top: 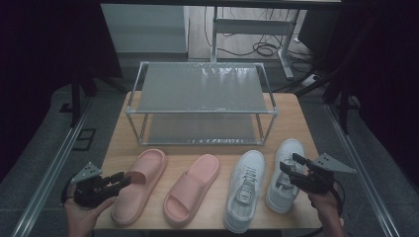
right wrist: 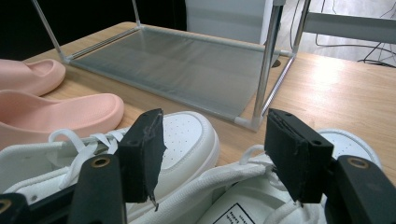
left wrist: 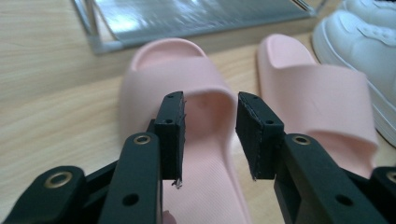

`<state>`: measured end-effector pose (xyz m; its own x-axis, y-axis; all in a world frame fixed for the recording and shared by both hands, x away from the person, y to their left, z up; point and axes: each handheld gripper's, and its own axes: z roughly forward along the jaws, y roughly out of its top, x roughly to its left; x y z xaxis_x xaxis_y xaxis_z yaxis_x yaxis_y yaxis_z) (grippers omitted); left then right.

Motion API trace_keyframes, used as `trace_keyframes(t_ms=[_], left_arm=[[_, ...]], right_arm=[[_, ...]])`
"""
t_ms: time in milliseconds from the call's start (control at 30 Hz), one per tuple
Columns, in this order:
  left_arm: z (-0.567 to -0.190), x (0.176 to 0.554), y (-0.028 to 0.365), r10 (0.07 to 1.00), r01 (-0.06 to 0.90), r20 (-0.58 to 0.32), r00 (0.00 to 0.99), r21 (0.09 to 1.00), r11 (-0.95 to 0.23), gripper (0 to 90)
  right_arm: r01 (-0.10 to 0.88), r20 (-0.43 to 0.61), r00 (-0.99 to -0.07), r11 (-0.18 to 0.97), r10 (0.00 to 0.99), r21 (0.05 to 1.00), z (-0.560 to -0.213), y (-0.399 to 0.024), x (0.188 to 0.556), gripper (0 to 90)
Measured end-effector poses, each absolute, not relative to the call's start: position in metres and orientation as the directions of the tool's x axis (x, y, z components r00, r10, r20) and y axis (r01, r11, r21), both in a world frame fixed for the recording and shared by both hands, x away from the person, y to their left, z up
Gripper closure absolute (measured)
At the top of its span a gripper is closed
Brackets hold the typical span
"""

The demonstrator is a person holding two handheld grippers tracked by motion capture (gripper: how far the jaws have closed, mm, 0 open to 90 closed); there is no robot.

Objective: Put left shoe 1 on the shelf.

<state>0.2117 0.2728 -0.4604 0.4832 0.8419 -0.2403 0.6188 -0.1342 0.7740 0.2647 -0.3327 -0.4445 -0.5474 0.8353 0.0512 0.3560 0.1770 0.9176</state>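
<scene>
Two pink slippers and two white sneakers lie in a row on the wooden table. My left gripper point(top: 122, 179) is open at the outer side of the left pink slipper point(top: 146, 170). In the left gripper view the left gripper point(left wrist: 210, 135) has its jaws apart over that slipper's strap point(left wrist: 196, 84), and the pads do not press on it. My right gripper point(top: 290, 163) is open over the right white sneaker point(top: 279, 195). In the right gripper view the right gripper point(right wrist: 215, 154) straddles that sneaker's laced opening point(right wrist: 243, 196) without squeezing it.
A two-tier metal shoe rack point(top: 202, 89) with grey shelves stands behind the shoes. The second pink slipper point(top: 192, 187) and the left sneaker point(top: 244, 190) lie between my grippers. Bare table point(top: 296, 118) flanks the rack. Cables and desk legs lie on the floor beyond.
</scene>
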Motion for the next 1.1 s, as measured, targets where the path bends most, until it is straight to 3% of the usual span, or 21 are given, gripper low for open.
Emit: trace_keyframes(t_ms=[267, 367, 800, 1100], left_arm=[[-0.474, 0.206, 0.251, 0.821, 0.635, -0.243, 0.517, 0.752, -0.177, 64.0], [-0.48, 0.211, 0.241, 0.831, 0.647, -0.206, 0.517, 0.73, -0.221, 63.5], [-0.497, 0.236, 0.22, 0.853, 0.671, -0.189, 0.487, 0.706, -0.227, 64.9], [-0.503, 0.245, 0.214, 0.868, 0.668, -0.183, 0.462, 0.716, -0.204, 73.4]], right_arm=[[0.351, 0.044, -0.551, 0.184, 0.834, 0.918, -0.443, -0.331, 0.262, 37.7], [0.356, 0.046, -0.55, 0.184, 0.834, 0.916, -0.445, -0.33, 0.263, 37.6], [0.356, 0.045, -0.55, 0.186, 0.834, 0.916, -0.445, -0.331, 0.264, 37.6], [0.359, 0.044, -0.547, 0.186, 0.836, 0.914, -0.445, -0.331, 0.264, 37.4]])
